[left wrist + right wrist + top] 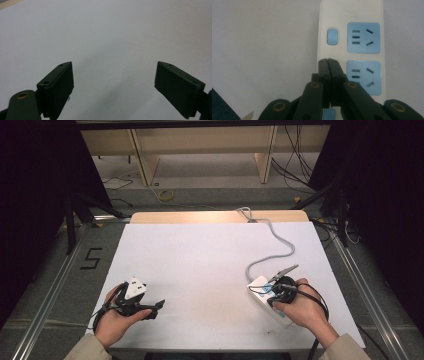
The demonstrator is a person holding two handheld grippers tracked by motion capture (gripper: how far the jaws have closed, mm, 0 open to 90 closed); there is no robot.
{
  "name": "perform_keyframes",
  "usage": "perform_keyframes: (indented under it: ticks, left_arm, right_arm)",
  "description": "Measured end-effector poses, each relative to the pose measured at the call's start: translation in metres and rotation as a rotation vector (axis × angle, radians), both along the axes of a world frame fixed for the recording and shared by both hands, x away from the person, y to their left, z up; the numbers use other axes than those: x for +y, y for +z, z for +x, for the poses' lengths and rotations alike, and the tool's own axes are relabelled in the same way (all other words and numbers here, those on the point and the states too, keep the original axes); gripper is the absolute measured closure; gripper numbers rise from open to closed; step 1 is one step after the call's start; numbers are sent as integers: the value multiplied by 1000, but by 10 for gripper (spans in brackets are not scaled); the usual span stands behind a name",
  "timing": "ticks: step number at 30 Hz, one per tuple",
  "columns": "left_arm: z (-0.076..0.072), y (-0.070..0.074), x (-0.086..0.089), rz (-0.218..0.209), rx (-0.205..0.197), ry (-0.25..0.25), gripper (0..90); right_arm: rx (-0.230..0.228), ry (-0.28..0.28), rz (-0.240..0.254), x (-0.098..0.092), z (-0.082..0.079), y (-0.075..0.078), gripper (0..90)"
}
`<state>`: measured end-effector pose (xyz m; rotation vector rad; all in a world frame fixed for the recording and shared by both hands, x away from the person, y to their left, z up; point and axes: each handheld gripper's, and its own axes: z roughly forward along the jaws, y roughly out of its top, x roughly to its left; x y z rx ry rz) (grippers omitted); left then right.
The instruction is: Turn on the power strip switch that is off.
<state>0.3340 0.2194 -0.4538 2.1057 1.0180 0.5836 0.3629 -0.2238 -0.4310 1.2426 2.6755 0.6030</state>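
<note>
A white power strip (259,285) with blue sockets (363,37) and a blue switch button (332,36) lies at the front right of the white table top (200,265). Its grey cable (280,252) runs to the table's far edge. A person's right hand holds my right gripper (274,295) over the strip. Its jaws are shut together with nothing between them, and the tips (328,61) sit above the strip's left rim, below the switch. At the front left, my left gripper (144,304) is held low over bare table, open wide (115,70) and empty.
A wooden strip (215,216) borders the table's far edge. Behind it are wooden shelf legs (142,160) and loose cables (295,167) on the floor. Metal rails (55,285) run along both sides, with a "5" mark (91,258) on the floor at left.
</note>
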Motion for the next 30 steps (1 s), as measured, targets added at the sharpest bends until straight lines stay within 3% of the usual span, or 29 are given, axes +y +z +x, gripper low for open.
perform_keyframes:
  ticks: [10,17,30]
  left_arm:
    - [0,0,0,0,0,0,153]
    - [0,0,0,1,1,0,152]
    - [0,0,1,1,2,0,153]
  right_arm:
    - [-46,-14,46,-8,-3,3,858]
    - [-85,-38,110,-18,-4,2,821]
    - [-209,-120,225,-36,-5,3,703]
